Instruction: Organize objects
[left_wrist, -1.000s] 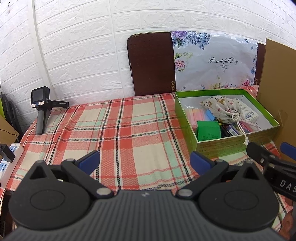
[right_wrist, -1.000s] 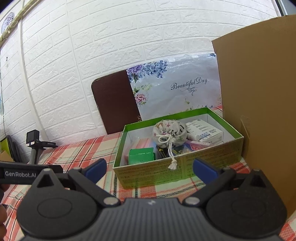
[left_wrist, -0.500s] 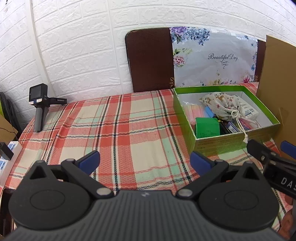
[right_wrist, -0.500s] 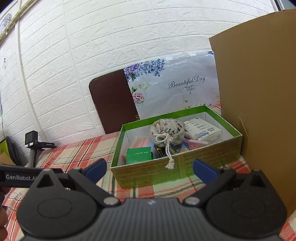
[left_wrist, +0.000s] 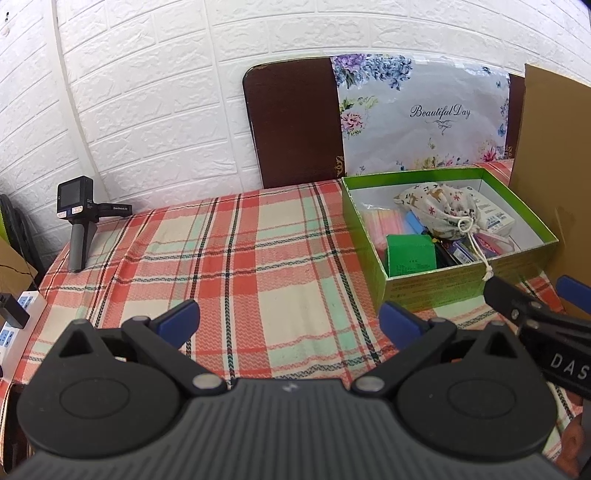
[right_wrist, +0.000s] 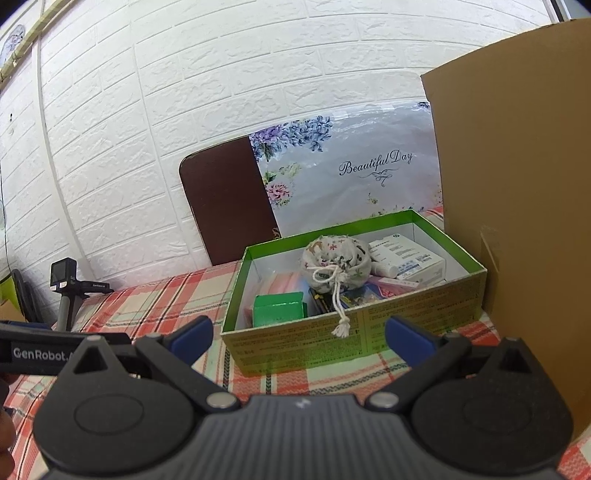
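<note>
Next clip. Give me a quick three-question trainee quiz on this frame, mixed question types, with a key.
1. True or false: the drawstring pouch lies on the plaid tablecloth outside the green box.
2. Where does the pouch's cord hang? A) inside the box B) over the box's front wall C) around a gripper
3. Fill in: both the left gripper and the right gripper are ____ and hold nothing.

Key: 1 false, it sits in the box; 2 B; 3 open.
</note>
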